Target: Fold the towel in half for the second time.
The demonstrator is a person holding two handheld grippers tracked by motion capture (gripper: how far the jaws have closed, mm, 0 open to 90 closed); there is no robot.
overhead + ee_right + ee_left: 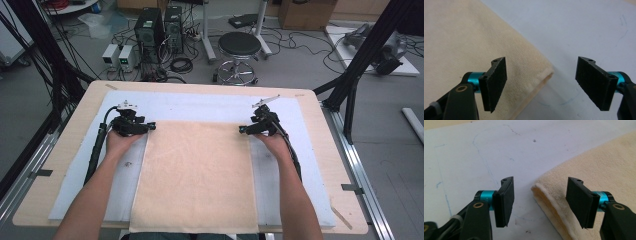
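Cream terry cloth — a towel (195, 175) — lies flat in the middle of the worktop (65, 160), on a pale blue-white sheet (210, 106) that covers most of the wooden top. No brand, label or readable writing shows on any of it; the sheet carries only faint blue pen lines and a few dark specks. The towel looks folded: in both gripper views its far corners show a doubled edge with a rounded fold and a soft, nubbly pile. Its near edge reaches the front edge of the worktop.

The left tongs (149, 126) sit at the towel's far left corner, the right tongs (243, 129) at its far right corner, each held in a hand. In the left gripper view the left tongs (539, 200) are spread, with the corner of the towel (584, 167) lying between the jaws, not pinched. In the right gripper view the right tongs (549, 83) are likewise spread wide around the other corner of the towel (461, 37) — nothing is gripped.
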